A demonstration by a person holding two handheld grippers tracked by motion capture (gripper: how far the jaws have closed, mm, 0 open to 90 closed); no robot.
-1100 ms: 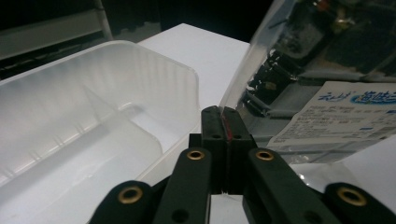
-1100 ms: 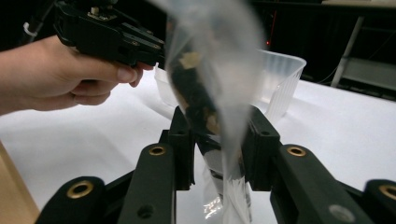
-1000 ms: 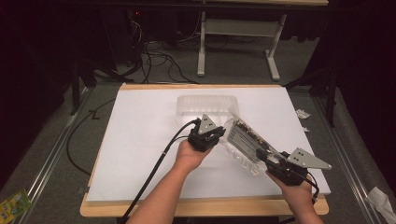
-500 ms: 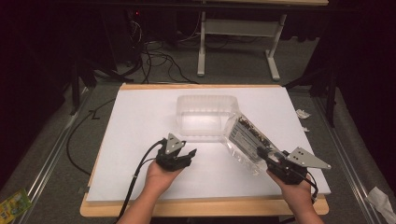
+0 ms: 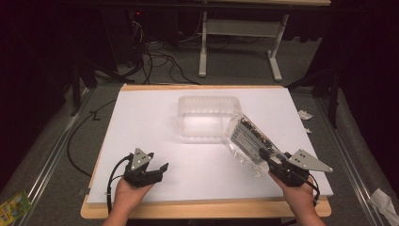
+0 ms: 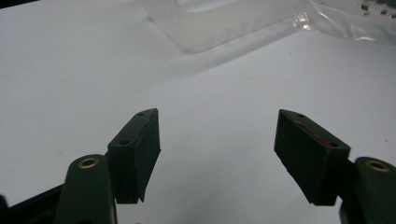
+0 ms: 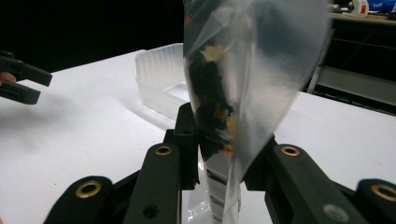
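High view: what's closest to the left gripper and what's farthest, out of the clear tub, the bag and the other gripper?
From the left gripper:
1. Clear tub, up the table, middle.
2. Bag, to the right, tilted, clamped.
3. Right gripper, far right near the table's front edge.

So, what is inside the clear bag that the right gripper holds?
Inside the bag, dark pieces mixed with some pale ones show. What they are cannot be told; the label covers one side.

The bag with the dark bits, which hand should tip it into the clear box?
The right gripper: it is already shut on the bag, right beside the clear plastic box. The left gripper is open and far off.
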